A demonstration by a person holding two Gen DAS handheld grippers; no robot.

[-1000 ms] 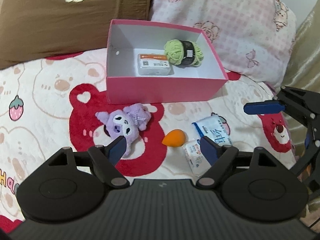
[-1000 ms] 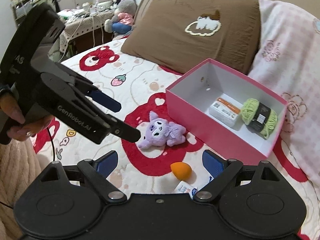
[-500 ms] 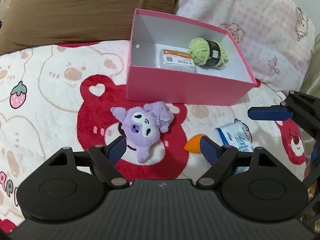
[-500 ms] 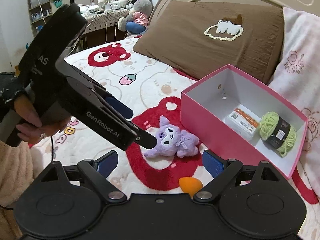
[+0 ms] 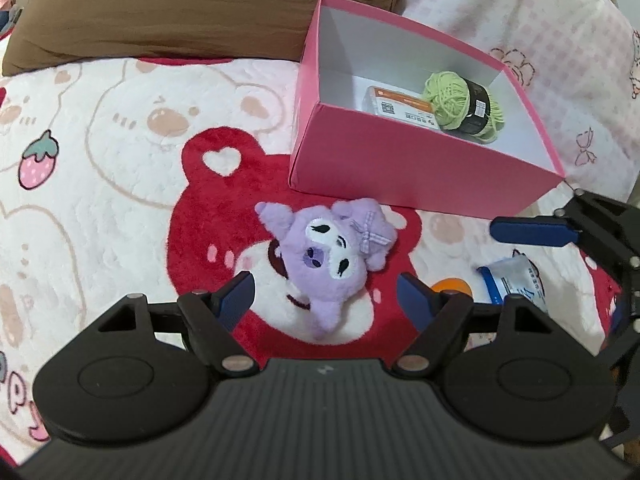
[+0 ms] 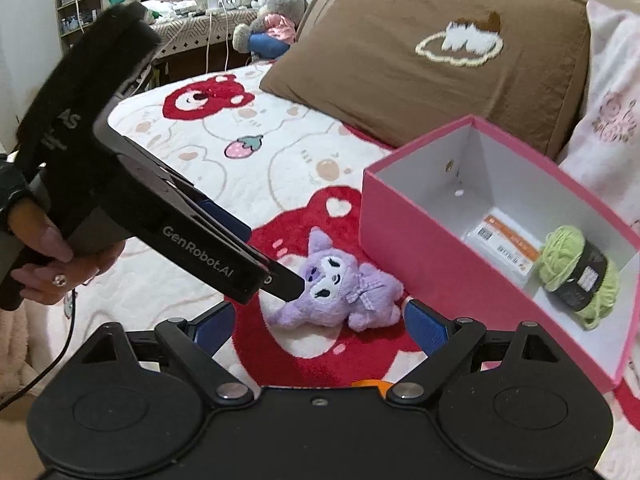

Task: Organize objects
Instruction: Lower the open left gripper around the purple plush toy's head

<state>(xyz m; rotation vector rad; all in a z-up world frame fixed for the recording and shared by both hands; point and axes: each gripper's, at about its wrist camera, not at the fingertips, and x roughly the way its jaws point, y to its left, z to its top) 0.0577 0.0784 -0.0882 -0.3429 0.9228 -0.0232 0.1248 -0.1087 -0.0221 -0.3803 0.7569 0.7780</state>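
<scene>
Behind left tongs (image 5: 326, 300), orange sponge (image 5: 452, 285) mostly hidden.

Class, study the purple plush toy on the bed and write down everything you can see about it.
The purple plush toy is a small, fuzzy stuffed character with pointed ears, a white face patch with embroidered black eyes, and a lilac checked bow by one ear. It lies on its side on the red bear print of the fleece blanket, just in front of the pink box and apart from it. The left tool hovers open around it; nothing grips it.

"GenRobot.AI" on left gripper (image 6: 280, 280) side; "AS" higher up, prob. partial.
</scene>
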